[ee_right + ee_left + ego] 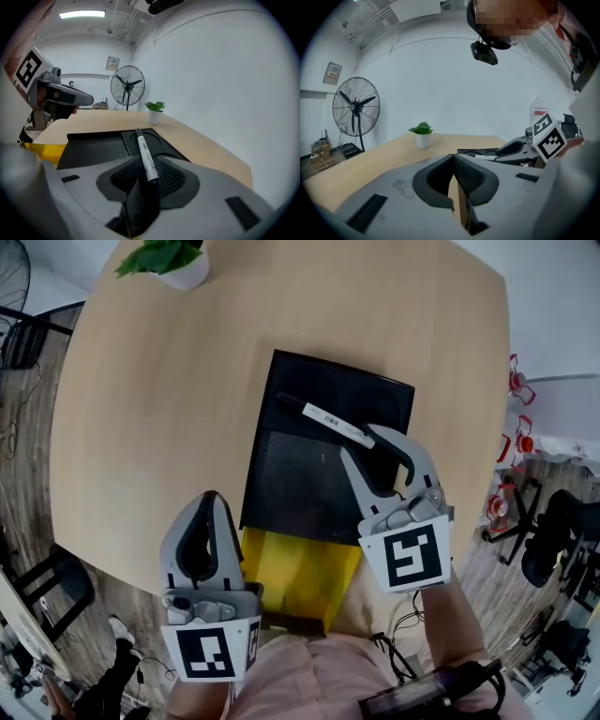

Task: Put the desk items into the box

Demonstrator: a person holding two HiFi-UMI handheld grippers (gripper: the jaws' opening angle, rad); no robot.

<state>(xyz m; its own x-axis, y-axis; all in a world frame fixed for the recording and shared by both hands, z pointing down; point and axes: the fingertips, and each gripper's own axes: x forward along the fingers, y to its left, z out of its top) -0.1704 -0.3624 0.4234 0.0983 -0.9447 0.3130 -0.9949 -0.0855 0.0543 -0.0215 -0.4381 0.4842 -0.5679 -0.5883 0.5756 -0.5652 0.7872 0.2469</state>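
The right tool (367, 440) is clamped on one end of a white pen (323, 417), which juts forward over the black box (295, 486) on the tabletop (150, 409). The left tool (212, 501), closed and empty, sits beside the box.

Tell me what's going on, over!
Right gripper shut on the pen, over the black tray. Left gripper shut, empty. Nothing blocking.

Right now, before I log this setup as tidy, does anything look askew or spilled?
Nothing spilled or damaged. Only the marker sits askew: the right gripper clamps one end, so it juts slantwise over the black tray.
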